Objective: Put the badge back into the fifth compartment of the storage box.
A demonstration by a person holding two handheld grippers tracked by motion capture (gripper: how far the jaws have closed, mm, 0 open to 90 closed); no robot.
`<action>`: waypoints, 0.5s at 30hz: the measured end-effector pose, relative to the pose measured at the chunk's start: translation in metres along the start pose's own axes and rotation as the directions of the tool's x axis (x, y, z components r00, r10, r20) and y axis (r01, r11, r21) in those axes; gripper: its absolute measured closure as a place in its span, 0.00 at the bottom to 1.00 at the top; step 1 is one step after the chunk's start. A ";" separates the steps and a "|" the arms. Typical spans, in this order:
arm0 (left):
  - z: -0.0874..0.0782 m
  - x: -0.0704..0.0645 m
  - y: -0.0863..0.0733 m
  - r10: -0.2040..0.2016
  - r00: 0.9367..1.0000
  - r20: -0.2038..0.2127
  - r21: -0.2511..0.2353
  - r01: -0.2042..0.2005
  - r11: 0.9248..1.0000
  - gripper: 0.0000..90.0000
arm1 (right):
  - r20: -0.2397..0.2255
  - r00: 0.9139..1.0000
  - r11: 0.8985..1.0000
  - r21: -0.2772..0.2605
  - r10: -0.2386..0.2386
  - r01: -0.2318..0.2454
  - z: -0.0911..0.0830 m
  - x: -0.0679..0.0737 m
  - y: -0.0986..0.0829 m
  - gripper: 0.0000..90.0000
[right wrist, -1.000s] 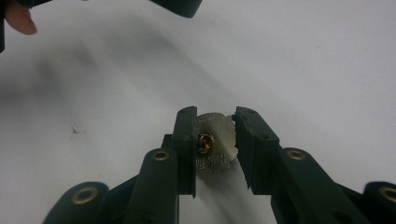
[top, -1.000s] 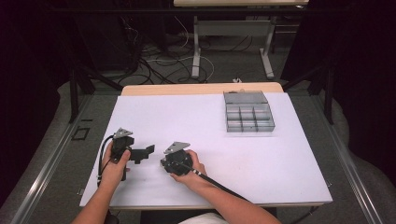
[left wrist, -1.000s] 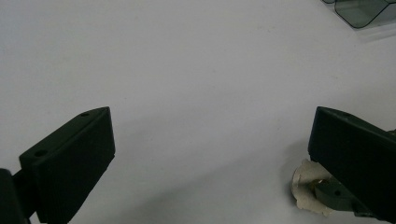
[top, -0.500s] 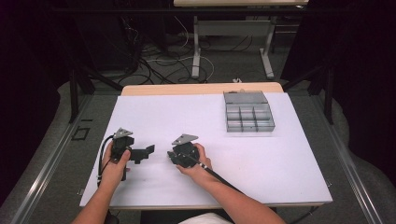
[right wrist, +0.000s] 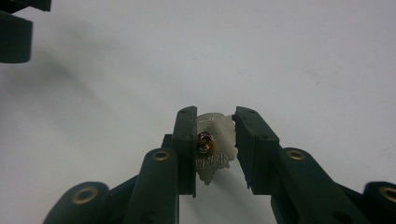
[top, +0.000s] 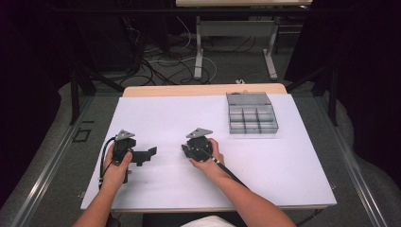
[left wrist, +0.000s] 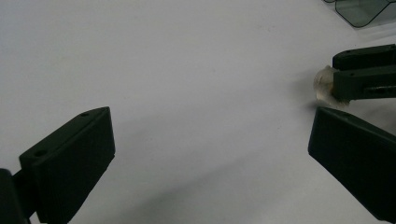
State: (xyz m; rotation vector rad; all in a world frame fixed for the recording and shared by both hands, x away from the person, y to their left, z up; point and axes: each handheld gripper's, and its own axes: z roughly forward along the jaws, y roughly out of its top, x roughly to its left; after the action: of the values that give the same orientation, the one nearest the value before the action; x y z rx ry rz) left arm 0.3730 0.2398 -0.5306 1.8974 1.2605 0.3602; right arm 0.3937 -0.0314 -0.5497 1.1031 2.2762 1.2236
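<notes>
A small silvery badge (right wrist: 215,157) with a brass stud on its back sits between the jaws of my right gripper (right wrist: 215,122), which is shut on it just above the white table. The high view has that gripper (top: 187,150) near the table's middle, pointing left. From the left gripper view, the badge (left wrist: 323,84) shows as a pale lump at the tip of the right gripper's jaws. My left gripper (left wrist: 210,149) is open with only bare table between its jaws. It rests at the front left (top: 150,153), pointing right.
A grey compartment box (top: 250,113) stands at the back right of the white table (top: 283,165). A jaw of the left gripper (right wrist: 16,35) pokes into the top left of the right gripper view. Cables trail off the front edge.
My right gripper has shifted to the right and slightly away from the person, widening the gap to the left gripper. The left gripper has stayed put.
</notes>
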 end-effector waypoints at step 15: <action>0.001 0.000 0.000 -0.002 1.000 0.001 -0.004 0.002 1.000 0.01 | 0.073 0.996 0.999 -0.012 0.047 -0.046 -0.012 -0.036 0.005 0.78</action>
State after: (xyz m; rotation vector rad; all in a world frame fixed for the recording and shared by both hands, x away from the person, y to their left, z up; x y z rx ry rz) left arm 0.3731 0.2394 -0.5314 1.8922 1.2602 0.3601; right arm 0.4118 -0.0635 -0.5415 1.1833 2.1995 1.1907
